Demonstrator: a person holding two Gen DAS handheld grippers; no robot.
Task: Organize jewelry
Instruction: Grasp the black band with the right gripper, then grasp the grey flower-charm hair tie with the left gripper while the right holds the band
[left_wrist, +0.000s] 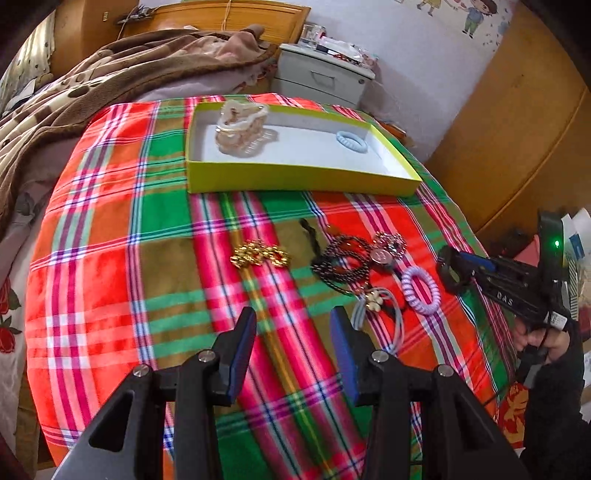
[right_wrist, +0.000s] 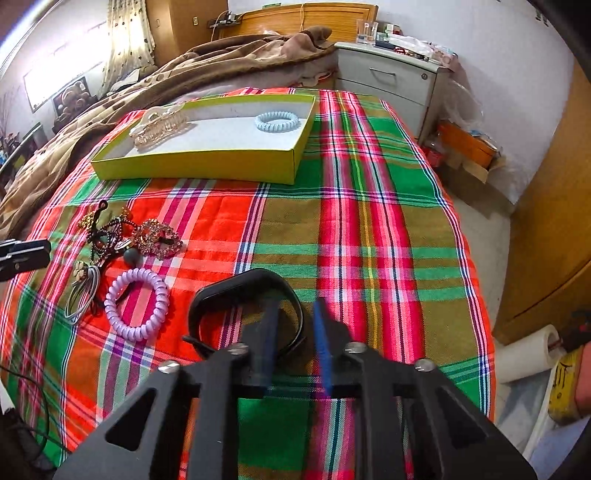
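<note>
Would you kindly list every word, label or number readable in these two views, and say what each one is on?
"DAS": white letters on the black body of the right gripper, seen from the left wrist view.
White sticker near that gripper's handle: too small to read.
Yellow object on the floor: dark marking, not legible.

White letters "DAS", printed along the black body of the right gripper (left_wrist: 452, 271), seen from the left wrist. On the yellow container (right_wrist: 563, 387) beside the bed, a dark character, unreadable.

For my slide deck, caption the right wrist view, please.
Right claw closed on a black wristband beside a purple spiral hair tie.
</note>
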